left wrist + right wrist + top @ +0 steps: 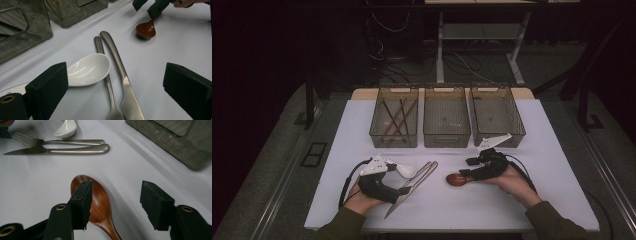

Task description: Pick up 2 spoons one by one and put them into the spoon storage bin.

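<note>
Near right on the surface (557, 150), wooden spoon (100, 203): light, stiff, smooth; best gripped mid-handle. Right gripper (115, 205) jaws apart, unclamped; left gripper (115, 87) jaws apart.

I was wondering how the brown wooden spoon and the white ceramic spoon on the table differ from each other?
The wooden spoon is reddish-brown with a shallow oval bowl; the white spoon is glossy ceramic with a deep, rounded bowl. The wooden spoon lies between the open jaws of the right gripper; the white spoon lies beside the fork, near the left gripper. Both rest bowl-up on the table.
</note>
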Action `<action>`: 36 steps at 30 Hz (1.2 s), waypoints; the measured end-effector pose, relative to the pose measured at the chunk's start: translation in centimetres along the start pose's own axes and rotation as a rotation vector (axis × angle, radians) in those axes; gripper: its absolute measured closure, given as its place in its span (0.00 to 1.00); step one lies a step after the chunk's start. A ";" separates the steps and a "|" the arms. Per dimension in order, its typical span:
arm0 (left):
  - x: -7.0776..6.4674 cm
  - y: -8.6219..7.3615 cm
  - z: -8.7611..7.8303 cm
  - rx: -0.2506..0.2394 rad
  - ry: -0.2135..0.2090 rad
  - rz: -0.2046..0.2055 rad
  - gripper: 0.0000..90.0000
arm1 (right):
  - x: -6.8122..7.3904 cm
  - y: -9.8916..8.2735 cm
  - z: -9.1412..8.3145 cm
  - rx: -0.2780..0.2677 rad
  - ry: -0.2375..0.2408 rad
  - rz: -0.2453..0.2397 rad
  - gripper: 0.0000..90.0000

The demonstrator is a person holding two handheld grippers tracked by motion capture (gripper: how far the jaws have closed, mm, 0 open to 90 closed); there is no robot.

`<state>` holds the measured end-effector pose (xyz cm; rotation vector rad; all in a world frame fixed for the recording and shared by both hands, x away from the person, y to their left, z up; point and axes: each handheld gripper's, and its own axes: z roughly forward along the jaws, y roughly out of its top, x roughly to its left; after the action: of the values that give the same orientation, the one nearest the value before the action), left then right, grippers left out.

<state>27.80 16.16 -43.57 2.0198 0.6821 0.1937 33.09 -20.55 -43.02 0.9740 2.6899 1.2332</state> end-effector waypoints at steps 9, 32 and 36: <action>-0.1 0.0 0.0 0.000 -0.002 0.005 0.06 | 1.0 -0.3 0.8 0.030 0.020 -0.038 0.48; -0.2 0.0 0.1 0.004 -0.003 0.014 0.06 | 1.9 -1.0 1.7 0.091 0.001 -0.134 0.56; -0.2 0.0 0.1 0.005 -0.004 0.016 0.06 | 2.1 -1.1 1.6 0.102 -0.003 -0.149 0.59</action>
<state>27.69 15.98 -43.57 2.0304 0.6650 0.1971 31.30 -18.88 -44.39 0.7674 2.7878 1.0768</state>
